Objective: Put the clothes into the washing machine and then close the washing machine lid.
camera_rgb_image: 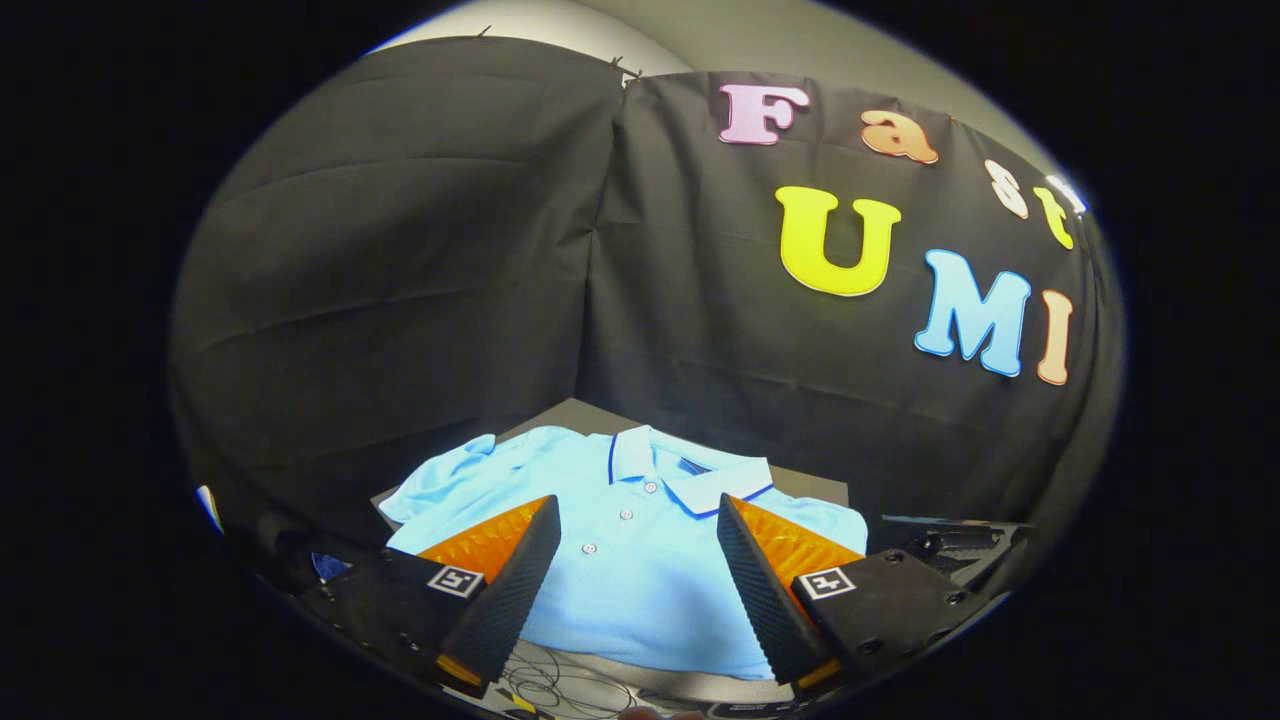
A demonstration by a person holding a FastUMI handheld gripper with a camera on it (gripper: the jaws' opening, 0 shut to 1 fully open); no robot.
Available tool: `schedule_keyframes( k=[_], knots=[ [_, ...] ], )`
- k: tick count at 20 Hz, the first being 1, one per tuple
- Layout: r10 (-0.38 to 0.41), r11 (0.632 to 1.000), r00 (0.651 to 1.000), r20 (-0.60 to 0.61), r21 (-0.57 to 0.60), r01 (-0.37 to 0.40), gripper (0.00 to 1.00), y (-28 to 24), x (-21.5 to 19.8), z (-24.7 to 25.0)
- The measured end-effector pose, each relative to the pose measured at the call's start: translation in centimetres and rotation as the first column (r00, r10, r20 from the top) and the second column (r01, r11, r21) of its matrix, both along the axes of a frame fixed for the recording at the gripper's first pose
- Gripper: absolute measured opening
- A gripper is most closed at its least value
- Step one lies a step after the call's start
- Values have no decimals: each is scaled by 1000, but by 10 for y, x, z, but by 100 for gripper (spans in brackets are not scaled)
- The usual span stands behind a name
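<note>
Right now your hand-held gripper [637, 525] hangs above the near half of a light blue short-sleeved polo shirt [640, 560], with its two fingers spread wide apart and nothing caught between them. Neither of the fingers [515, 585] can be said to touch the cloth; from this view you cannot tell how high they sit over it.

You see the shirt lying flat and face up on a dark, flat surface [810, 487], spread out rather than bunched. Its collar [690, 470], edged with a thin dark blue line, lies on the far side, towards the black cloth wall [400, 280] of the booth. The button placket [625, 515] runs from the collar down towards you, and three small pale buttons show along it, right in the gap between the fingers. One sleeve [450, 470] reaches out beyond the left finger, and the other shoulder shows just past the right finger. The hem lies closest to you, below the fingertips.

Just under the hem, near the gripper body, you have a tangle of thin dark cables [560, 690] on a lighter patch. To the right of the shirt, beside the right finger, sits some dark equipment [950, 545] that is too dim to make out.
</note>
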State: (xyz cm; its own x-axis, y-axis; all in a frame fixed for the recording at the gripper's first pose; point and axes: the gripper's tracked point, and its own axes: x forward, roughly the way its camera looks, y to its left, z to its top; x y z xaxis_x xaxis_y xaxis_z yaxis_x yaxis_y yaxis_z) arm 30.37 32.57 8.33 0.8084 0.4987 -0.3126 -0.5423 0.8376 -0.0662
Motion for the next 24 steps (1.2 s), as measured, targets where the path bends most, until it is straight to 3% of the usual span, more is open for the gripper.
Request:
schedule_keyframes(
  k=[14, 24],
  knots=[
    [-28, 998, 993, -113, -65, 21, 98, 22, 25, -72],
    [-17, 1000, 987, -162, 1, 18, 99, 23, 25, -80]
  ],
)
